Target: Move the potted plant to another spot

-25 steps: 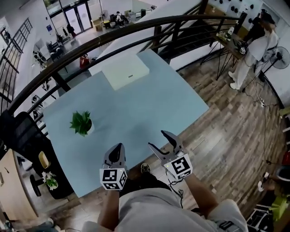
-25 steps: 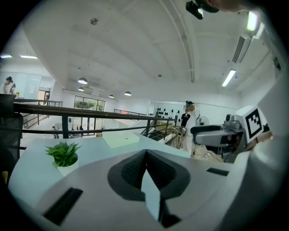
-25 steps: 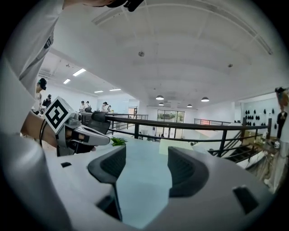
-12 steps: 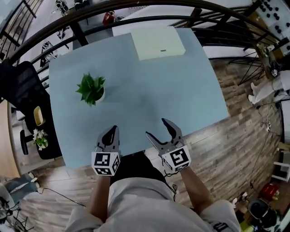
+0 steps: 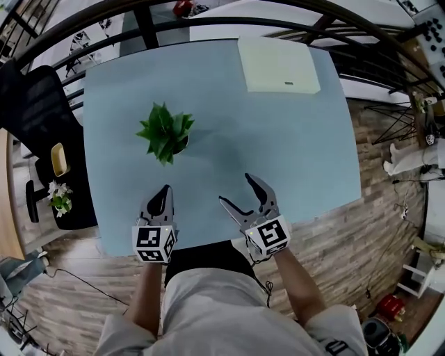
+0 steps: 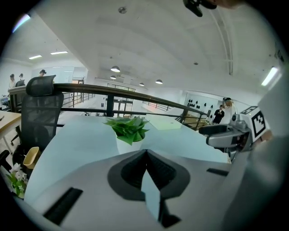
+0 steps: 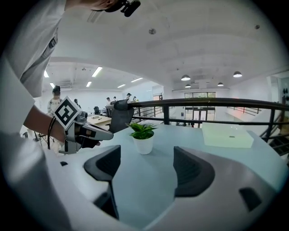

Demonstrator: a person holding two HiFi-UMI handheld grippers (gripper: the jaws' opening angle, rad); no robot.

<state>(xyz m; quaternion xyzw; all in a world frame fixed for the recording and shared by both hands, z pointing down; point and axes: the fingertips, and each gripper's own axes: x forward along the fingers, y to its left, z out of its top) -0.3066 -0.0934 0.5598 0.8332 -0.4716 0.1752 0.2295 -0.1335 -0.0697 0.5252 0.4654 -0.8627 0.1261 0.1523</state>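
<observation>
A small potted plant with green leaves in a white pot stands on the pale blue table, left of its middle. It also shows ahead in the left gripper view as the potted plant and in the right gripper view as the potted plant. My left gripper hovers over the table's near edge, shut, nothing in it, a short way short of the plant. My right gripper is beside it on the right, its jaws opening with nothing between them.
A pale flat box lies at the table's far right corner. A dark railing runs behind the table. A black office chair stands at the left. The wooden floor lies right of the table.
Both grippers have moved forward over the table's near edge toward the plant, and the view has swung so the plant sits nearer. The right jaws stand wider.
</observation>
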